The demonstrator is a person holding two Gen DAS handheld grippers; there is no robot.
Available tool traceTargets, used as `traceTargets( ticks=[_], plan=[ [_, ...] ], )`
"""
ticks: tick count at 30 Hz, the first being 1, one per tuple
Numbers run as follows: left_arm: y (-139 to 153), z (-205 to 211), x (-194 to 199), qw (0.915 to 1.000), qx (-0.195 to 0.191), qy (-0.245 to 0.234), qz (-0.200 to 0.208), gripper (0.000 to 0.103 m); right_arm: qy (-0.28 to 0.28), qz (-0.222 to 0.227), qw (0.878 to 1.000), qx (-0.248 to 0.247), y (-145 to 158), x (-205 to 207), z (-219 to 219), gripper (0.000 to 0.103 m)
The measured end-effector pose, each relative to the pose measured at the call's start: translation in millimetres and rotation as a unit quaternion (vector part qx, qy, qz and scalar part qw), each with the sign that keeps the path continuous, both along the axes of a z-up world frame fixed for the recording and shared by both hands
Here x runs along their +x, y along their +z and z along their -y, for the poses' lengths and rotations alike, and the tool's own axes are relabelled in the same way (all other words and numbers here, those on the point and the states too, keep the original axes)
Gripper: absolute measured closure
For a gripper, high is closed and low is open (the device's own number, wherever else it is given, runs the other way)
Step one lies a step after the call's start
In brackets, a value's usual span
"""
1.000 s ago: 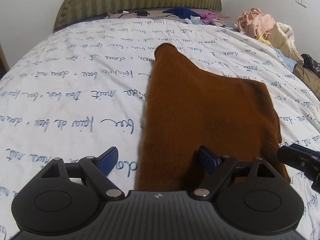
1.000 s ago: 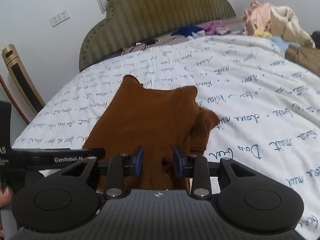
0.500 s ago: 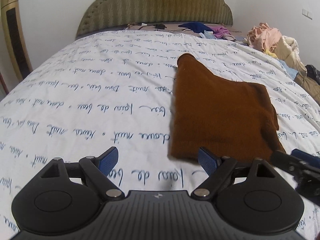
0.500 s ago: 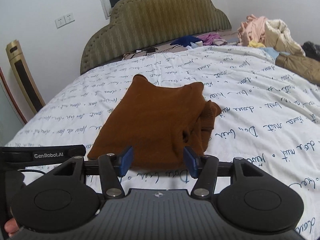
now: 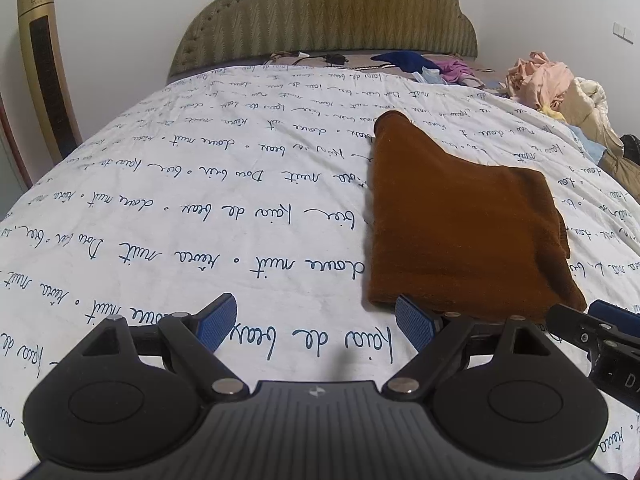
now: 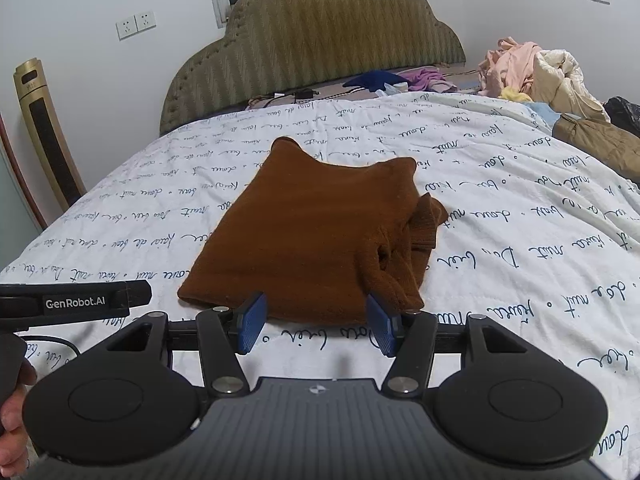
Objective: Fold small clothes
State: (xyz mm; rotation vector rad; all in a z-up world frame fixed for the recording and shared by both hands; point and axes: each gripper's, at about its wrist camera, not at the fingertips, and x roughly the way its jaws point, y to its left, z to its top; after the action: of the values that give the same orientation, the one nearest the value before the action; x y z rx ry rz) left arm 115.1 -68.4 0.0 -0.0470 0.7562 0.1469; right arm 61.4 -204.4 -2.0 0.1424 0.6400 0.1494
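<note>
Brown sweater (image 6: 316, 236) is lying folded into a compact rectangle on the bed (image 6: 520, 248), toward its near edge; a ribbed cuff is sticking out loose at its right side. Fold is looking nearly done; tucking that cuff and squaring the edges may be what is remaining. Left tool (image 5: 316, 328) is hovering wide apart over bare sheet, gripping nothing. Right tool (image 6: 316, 326) is hanging released just short of the sweater's near hem, nothing between its pads. Sheet is showing looping cursive print, "douce nuit" legible. Left tool's arm is reading "GenRobot.AI". More clothes (image 6: 536, 72) are sitting piled at the far right.
</note>
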Motion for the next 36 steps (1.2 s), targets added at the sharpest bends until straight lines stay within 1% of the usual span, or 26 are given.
traceTargets(
  ticks=[2,5,6,9,11,18,25,30,34,36],
  plan=[
    [-1,0,1,1.0,0.0,-0.003,-0.006,0.016,0.002,0.0,1.0,0.0,-1,1,-1,0.044],
    [-2,1,0,0.9999,0.012,0.002,-0.005,0.016,0.005,-0.001,1.0,-0.003,-2,0,-2,0.044],
    [-2,0,-1,0.9999,0.011,0.002,-0.005,0.016,0.006,-0.001,1.0,-0.004,-2,0,-2,0.044],
    [-3,-6,0,0.9998,-0.009,0.014,-0.009,0.016,0.005,-0.003,1.0,-0.005,-2,1,-1,0.044],
    [-3,-9,0,0.9998,-0.014,0.016,-0.004,0.016,0.004,-0.003,1.0,-0.006,-2,1,0,0.043],
    [3,-6,-4,0.9998,0.002,0.014,0.017,0.016,0.006,0.0,1.0,-0.008,-2,0,2,0.041],
    [4,-8,-3,0.9996,-0.01,0.016,0.022,0.016,0.008,0.005,1.0,-0.011,0,-2,2,0.04],
    [4,-12,-2,0.9994,-0.028,0.01,0.019,0.016,0.009,0.004,1.0,-0.012,0,-2,2,0.039],
    [4,-10,-4,0.9995,-0.015,0.014,0.023,0.016,0.013,0.008,1.0,-0.016,0,-4,1,0.038],
    [4,-10,-3,0.9996,-0.015,0.015,0.021,0.016,0.013,0.009,1.0,-0.017,0,-4,1,0.037]
  ],
)
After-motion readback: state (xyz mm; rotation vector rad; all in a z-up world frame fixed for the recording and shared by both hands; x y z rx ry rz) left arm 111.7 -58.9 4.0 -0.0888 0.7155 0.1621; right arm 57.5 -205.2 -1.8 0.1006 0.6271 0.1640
